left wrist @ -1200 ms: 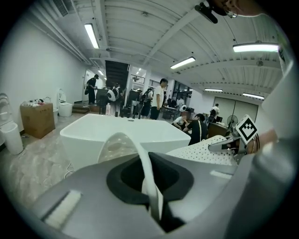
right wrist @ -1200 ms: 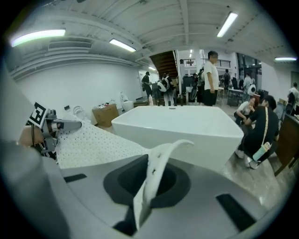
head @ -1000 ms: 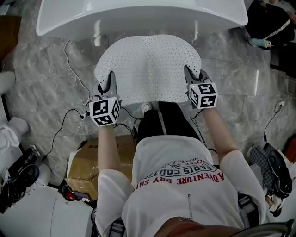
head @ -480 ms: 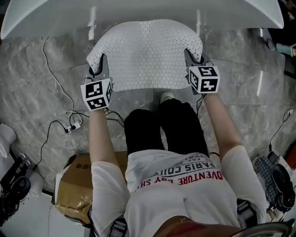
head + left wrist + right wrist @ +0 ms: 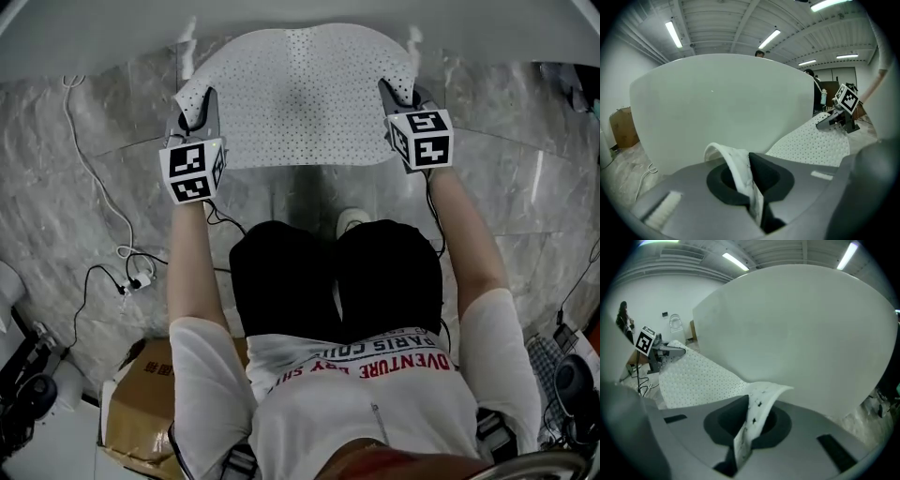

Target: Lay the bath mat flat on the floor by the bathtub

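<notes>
Bath mat (image 5: 295,94), a white rubbery sheet dotted all over with small holes, is spread wide between the two grippers right in front of the white oval bathtub (image 5: 94,37), above the grey marbled floor (image 5: 66,216); its far edge lies close under the tub's rim in the head view, and whether any part of it touches the floor cannot be told. The left gripper (image 5: 197,114) is clamped on the mat's near left corner: its own view shows the jaws pressed together with a curled strip of the white sheet pinched between them. The right gripper (image 5: 399,94) grips the near right corner the same way, jaws closed on a bent flap of the mat that sticks up out of them. Both grippers sit at about the same level, well apart, with the mat stretched fairly evenly between them. The person is behind it with knees bent, black trousers (image 5: 333,281) between the outstretched forearms and a white printed T-shirt (image 5: 356,394) below. A thin white cable (image 5: 94,173) trails over the floor at the left, and a brown cardboard box (image 5: 131,412) stands near the lower left corner of the head view
</notes>
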